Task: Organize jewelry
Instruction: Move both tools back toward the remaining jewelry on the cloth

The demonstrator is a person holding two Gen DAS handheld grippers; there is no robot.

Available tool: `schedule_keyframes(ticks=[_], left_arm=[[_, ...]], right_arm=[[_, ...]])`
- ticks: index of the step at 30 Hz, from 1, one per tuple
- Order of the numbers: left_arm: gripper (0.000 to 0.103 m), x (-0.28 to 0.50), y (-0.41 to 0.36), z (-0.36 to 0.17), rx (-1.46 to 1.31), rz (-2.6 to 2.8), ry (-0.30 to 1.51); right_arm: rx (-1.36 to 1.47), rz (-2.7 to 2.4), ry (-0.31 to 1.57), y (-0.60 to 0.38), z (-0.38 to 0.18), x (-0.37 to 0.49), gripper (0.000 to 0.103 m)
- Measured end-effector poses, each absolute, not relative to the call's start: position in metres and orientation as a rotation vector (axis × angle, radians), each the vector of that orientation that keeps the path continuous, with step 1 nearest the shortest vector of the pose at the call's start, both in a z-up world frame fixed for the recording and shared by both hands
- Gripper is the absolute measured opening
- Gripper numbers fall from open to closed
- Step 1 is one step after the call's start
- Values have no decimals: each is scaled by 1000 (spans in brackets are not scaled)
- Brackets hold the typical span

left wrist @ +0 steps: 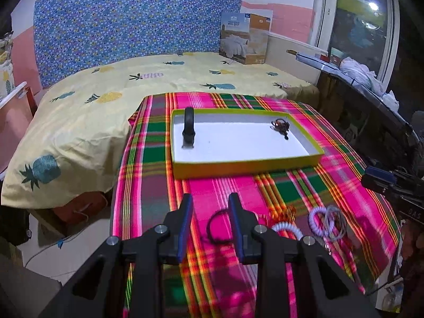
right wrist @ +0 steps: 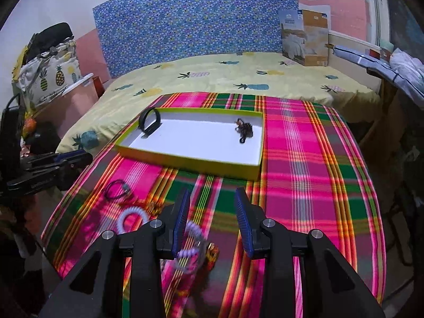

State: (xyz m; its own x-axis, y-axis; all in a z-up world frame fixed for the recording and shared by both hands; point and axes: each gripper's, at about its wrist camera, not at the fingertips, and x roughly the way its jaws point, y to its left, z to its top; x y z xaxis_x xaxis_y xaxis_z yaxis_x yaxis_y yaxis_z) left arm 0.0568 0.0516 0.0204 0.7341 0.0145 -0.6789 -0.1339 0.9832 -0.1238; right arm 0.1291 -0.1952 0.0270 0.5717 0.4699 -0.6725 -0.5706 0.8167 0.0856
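Note:
A yellow-rimmed tray (left wrist: 246, 163) (right wrist: 190, 160) with a white floor sits on the pink plaid cloth. Inside it a black band (left wrist: 188, 129) (right wrist: 149, 122) stands at the left and a dark beaded piece (left wrist: 281, 127) (right wrist: 245, 129) lies at the right. On the cloth nearer me lie a black loop (left wrist: 217, 225) (right wrist: 116, 189), a white spiral ring (left wrist: 287, 229) (right wrist: 129, 217), a lilac spiral ring (left wrist: 318, 220) (right wrist: 190, 241) and a gold piece (left wrist: 286, 212) (right wrist: 212, 254). My left gripper (left wrist: 209, 204) hovers open beside the black loop. My right gripper (right wrist: 212, 206) is open above the lilac ring, holding nothing.
The plaid-covered table (left wrist: 344, 164) stands against a bed (left wrist: 132, 84) with a pineapple sheet. A cardboard box (left wrist: 245, 38) rests at the bed's far corner. A cluttered sill (left wrist: 357, 74) runs along the right. Bags (right wrist: 50, 63) are piled at the left.

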Motion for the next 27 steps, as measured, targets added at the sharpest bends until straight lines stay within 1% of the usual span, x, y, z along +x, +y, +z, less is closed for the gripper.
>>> schedule_keyframes(ticks=[11,27], left_arm=[[29,32,47,12,-183,74,752],[29,41,40,-2,-174,50,792]], right_arm=[[-120,634,754,-204,19,104,36],[-143,630,837,-201,-9,107,36]])
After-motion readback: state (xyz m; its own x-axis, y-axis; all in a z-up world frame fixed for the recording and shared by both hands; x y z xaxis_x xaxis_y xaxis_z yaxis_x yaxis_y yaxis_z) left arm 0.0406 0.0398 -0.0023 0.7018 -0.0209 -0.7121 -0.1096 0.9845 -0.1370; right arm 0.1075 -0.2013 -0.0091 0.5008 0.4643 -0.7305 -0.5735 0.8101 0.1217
